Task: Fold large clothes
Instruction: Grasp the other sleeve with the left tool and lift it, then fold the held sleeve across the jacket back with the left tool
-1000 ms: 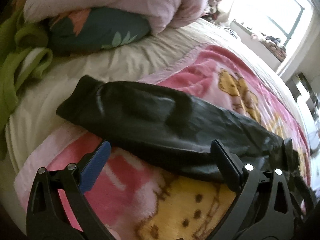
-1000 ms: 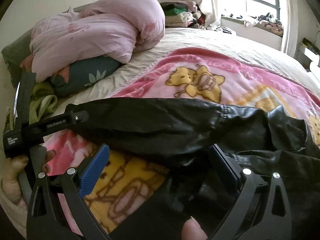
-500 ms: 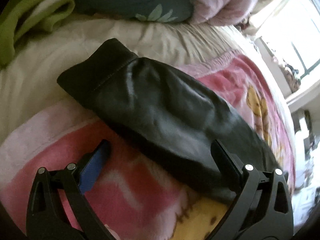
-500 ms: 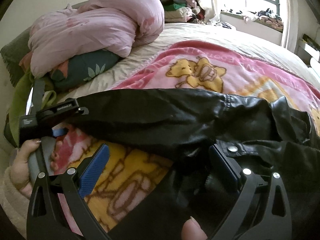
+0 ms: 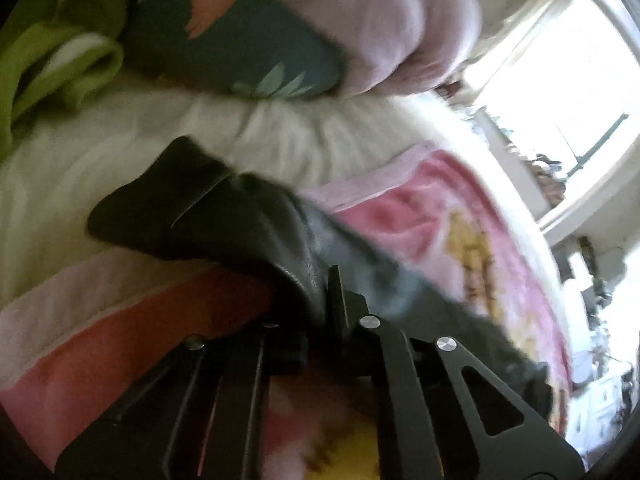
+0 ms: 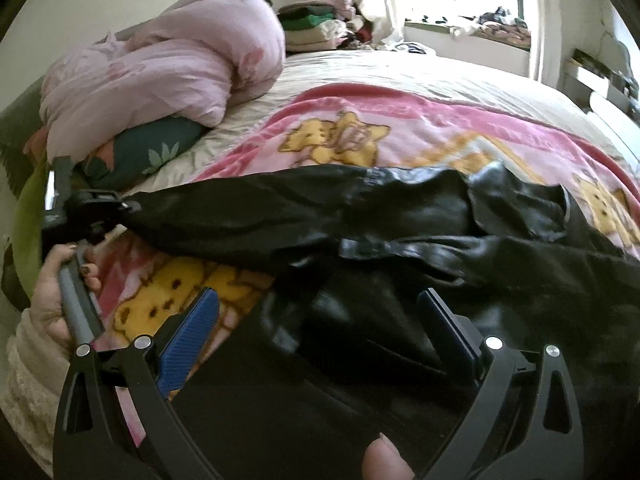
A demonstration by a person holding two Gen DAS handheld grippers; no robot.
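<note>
A black leather jacket lies across the pink cartoon blanket on the bed. Its sleeve stretches to the left, with the cuff end over the cream sheet. My left gripper is shut on the sleeve a little behind the cuff; in the right wrist view it shows at the sleeve's left end, held by a hand. My right gripper is open, its jaws wide apart just above the jacket body, holding nothing.
A rolled pink duvet and a dark floral pillow lie at the head of the bed. A green cloth is at the left edge. Folded clothes are stacked by the window.
My left gripper moved onto the sleeve and shut on it; it was open before. The sleeve end has lifted slightly. My right gripper stays open over the jacket body.
</note>
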